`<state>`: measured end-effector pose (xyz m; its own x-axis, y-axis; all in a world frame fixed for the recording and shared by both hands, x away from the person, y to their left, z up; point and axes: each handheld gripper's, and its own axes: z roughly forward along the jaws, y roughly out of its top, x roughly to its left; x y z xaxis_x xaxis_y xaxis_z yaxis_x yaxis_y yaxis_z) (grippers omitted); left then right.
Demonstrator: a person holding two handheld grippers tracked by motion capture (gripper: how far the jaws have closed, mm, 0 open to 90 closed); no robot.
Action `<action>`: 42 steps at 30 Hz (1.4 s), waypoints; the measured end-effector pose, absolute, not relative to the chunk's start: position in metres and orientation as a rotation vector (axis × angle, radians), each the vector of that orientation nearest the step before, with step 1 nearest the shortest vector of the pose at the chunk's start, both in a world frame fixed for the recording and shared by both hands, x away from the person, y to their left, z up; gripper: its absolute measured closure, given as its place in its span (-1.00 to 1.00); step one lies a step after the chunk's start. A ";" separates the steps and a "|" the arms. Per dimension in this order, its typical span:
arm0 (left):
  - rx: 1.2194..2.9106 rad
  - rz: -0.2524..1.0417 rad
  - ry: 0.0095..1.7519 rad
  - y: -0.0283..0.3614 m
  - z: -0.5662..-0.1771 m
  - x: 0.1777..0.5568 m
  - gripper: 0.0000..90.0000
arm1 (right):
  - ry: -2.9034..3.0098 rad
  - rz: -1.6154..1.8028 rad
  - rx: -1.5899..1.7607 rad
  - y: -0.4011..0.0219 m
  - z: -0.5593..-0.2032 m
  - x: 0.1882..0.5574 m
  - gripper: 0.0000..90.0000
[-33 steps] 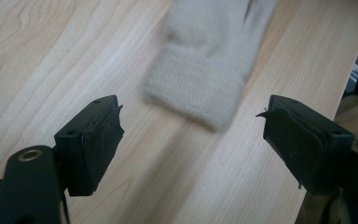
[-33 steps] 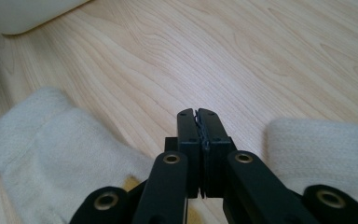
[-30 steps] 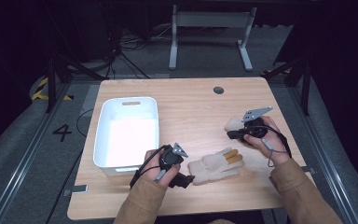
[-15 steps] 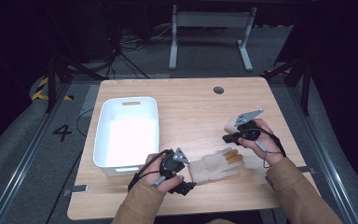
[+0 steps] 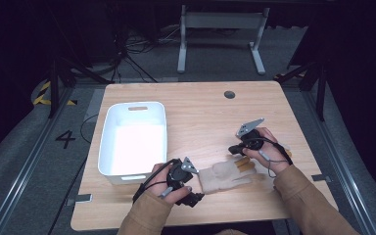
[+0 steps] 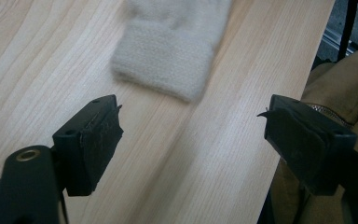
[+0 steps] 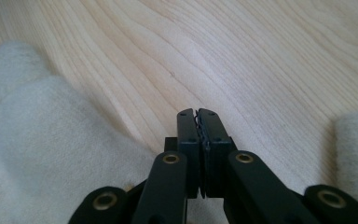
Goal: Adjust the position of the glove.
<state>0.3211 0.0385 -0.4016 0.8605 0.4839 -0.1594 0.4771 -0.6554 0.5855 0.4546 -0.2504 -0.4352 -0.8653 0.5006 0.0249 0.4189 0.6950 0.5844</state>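
Knit glove (image 5: 223,175): flat on tabletop (image 5: 200,112), between both hands, near front edge. Judged light, soft, limp, non-fragile; will drape when lifted. Recommended hold: ribbed cuff (image 6: 165,58). Left hand-held gripper (image 6: 191,135): jaws apart, cuff ahead, untouched. Right hand-held gripper (image 7: 198,114): jaws together, empty, over glove fingers.

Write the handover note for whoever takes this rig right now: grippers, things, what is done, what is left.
Left gripper: open, empty, low over the table just short of the glove's cuff.
Right gripper: shut, nothing between the jaws, low over bare wood at the glove's finger end.
Glove: flat near the front edge, between the two hands, cuff towards the left gripper. Something orange-tan lies at its finger end; I cannot tell what.
Bin: white, empty, left of the glove.
Done: nothing gripped, nothing in the bin.
Left: probably grip the glove, cuff first, and move it to the bin.
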 end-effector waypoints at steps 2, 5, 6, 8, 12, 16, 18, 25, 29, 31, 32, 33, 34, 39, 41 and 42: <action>2.377 0.018 0.709 0.039 -0.401 0.321 -0.58 | 2.771 0.891 0.769 -0.251 -0.436 0.455 0.98; 2.328 0.046 0.745 0.042 -0.398 0.323 -0.59 | 2.787 0.862 0.766 -0.251 -0.438 0.455 0.98; 2.328 0.046 0.745 0.042 -0.398 0.323 -0.59 | 2.787 0.862 0.766 -0.251 -0.438 0.455 0.98; 2.299 0.062 0.765 0.043 -0.396 0.324 -0.59 | 2.793 0.854 0.773 -0.251 -0.439 0.455 0.98; 2.265 0.076 0.784 0.045 -0.394 0.326 -0.58 | 2.808 0.824 0.768 -0.252 -0.440 0.454 0.98; 2.280 0.072 0.764 0.043 -0.393 0.328 -0.32 | 2.813 0.806 0.780 -0.257 -0.440 0.452 0.99; 2.280 0.042 0.772 0.042 -0.391 0.329 -0.25 | 2.813 0.806 0.787 -0.259 -0.440 0.449 0.99; 2.261 0.035 0.775 0.036 -0.389 0.335 -0.25 | 2.818 0.792 0.800 -0.268 -0.439 0.441 0.99; 2.256 0.040 0.783 0.035 -0.389 0.340 -0.26 | 2.822 0.787 0.803 -0.272 -0.439 0.435 0.99; 2.253 0.035 0.787 0.033 -0.388 0.343 -0.26 | 2.821 0.784 0.807 -0.274 -0.439 0.431 0.99; 2.249 0.037 0.789 0.032 -0.388 0.344 -0.26 | 2.825 0.783 0.810 -0.275 -0.438 0.429 0.99; 2.251 0.033 0.786 0.032 -0.387 0.344 -0.27 | 2.827 0.782 0.807 -0.278 -0.438 0.426 0.99; 2.250 0.036 0.783 0.031 -0.387 0.345 -0.27 | 2.827 0.782 0.807 -0.278 -0.438 0.426 0.99; 2.246 0.037 0.758 0.026 -0.386 0.348 -0.30 | 2.835 0.778 0.822 -0.282 -0.436 0.419 0.99; 2.248 0.035 0.747 0.024 -0.386 0.348 -0.30 | 2.830 0.784 0.826 -0.284 -0.436 0.417 0.99; 2.246 0.037 0.745 0.024 -0.386 0.348 -0.30 | 2.823 0.793 0.832 -0.285 -0.435 0.417 0.99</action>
<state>0.3484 0.0239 -0.3859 0.8296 0.5232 -0.1948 0.5014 -0.5447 0.6722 0.4166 -0.2847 -0.4354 -0.8469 0.5289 0.0551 0.4803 0.7163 0.5061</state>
